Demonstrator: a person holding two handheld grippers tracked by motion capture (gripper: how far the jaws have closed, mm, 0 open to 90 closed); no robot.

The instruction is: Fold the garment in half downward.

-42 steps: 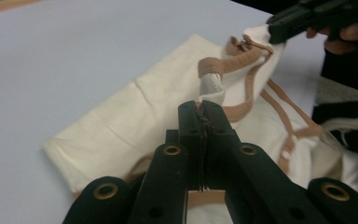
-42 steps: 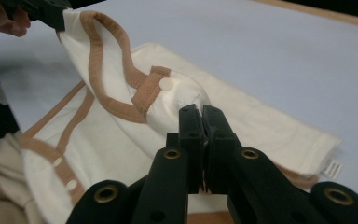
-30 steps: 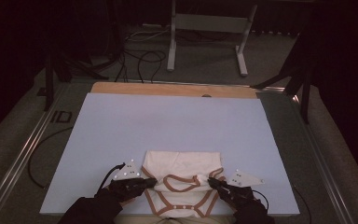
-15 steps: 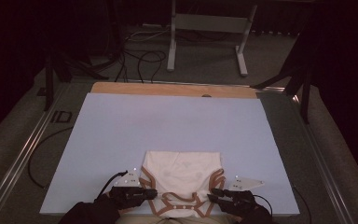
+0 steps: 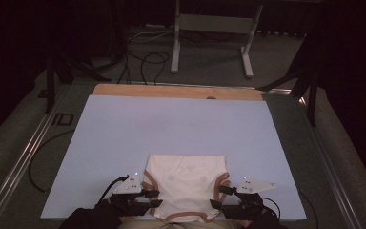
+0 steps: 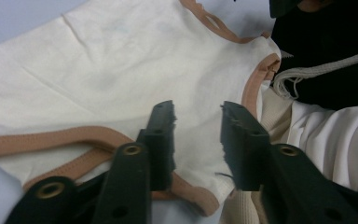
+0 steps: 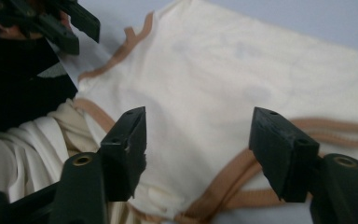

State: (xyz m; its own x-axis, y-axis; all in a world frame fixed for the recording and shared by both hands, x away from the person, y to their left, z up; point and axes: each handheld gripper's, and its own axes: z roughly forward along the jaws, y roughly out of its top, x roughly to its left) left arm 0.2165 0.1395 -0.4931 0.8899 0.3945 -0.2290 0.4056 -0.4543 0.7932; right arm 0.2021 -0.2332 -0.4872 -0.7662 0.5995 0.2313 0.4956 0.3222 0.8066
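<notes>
Both tools, the left tool [image 5: 153, 198] and the right tool [image 5: 218, 197], are just opening, jaws apart, releasing the cream cotton garment with tan trim [image 5: 187, 183] lying folded at the table's [image 5: 181, 124] near edge; next probably regripping for another fold.

Cream garment [image 5: 187, 179] with tan-brown trim; pale lilac-blue table mat [image 5: 171, 126]; black tools.

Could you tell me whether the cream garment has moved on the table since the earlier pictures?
Yes. The cream garment has slid toward the near edge of the pale blue table cover, its brown-trimmed hem now reaching that edge.
</notes>
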